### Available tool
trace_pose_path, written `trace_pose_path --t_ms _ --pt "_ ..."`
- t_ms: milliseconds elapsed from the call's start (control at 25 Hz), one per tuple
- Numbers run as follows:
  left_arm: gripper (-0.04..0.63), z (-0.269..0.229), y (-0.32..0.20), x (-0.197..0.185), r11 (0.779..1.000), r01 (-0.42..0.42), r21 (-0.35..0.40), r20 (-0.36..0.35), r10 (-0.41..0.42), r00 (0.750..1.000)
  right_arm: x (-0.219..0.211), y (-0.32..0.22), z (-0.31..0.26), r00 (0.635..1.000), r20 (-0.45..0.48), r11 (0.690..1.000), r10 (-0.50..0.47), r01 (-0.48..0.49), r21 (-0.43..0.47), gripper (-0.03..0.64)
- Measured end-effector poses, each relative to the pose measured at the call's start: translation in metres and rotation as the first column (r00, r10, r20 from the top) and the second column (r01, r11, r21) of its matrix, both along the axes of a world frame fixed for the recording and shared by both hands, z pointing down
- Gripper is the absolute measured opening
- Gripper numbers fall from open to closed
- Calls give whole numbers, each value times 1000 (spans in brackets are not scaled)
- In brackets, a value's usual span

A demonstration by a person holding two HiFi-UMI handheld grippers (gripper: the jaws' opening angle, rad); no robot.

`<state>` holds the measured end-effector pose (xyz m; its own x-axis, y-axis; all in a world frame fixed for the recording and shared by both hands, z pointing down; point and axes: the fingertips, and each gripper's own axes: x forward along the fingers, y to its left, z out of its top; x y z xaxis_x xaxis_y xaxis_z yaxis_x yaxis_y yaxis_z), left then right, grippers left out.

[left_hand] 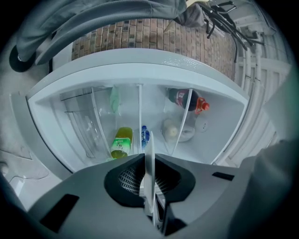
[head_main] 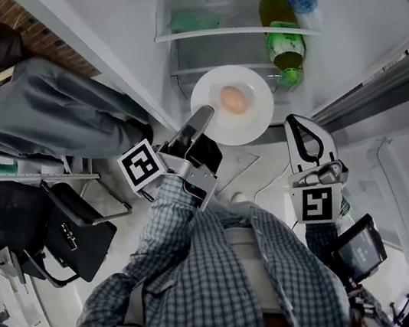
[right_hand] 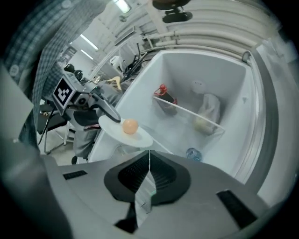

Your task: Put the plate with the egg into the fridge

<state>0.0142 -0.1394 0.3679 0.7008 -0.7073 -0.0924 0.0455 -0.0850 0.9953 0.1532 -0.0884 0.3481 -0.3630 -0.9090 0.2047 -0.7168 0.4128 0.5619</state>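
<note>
Head view: left gripper (head_main: pixel 199 123) clamped on near rim of round white ceramic plate (head_main: pixel 255 118) carrying brown egg (head_main: pixel 233 99), level, open white fridge's glass shelf (head_main: pixel 206 36) just ahead

Left gripper view: plate edge-on between jaws

Right gripper view: right gripper (right_hand: pixel 149 158) jaws together, seemingly empty, apart from plate

White plate with one egg, at the open fridge
The round white plate (head_main: pixel 256 123) is level, clamped at its rim by the left gripper (head_main: pixel 202 117); the pale brown egg (head_main: pixel 233 99) lies near its middle, before the open fridge (head_main: pixel 206 36).
</note>
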Motion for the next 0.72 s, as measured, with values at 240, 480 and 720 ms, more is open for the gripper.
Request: trace_pose_path --t_ms 240,480,720 --pt "38 -1 2 -2 999 51 -10 -12 -51 999 -19 5 8 971 -225 990 -77 102 100 9" --pt "38 -4 0 -4 996 77 -33 -32 -78 996 -29 8 10 899 -429 972 -89 172 159 28" --pt "38 -6 -6 4 996 74 -42 -43 -76 996 -32 6 10 846 -525 956 -91 222 191 89"
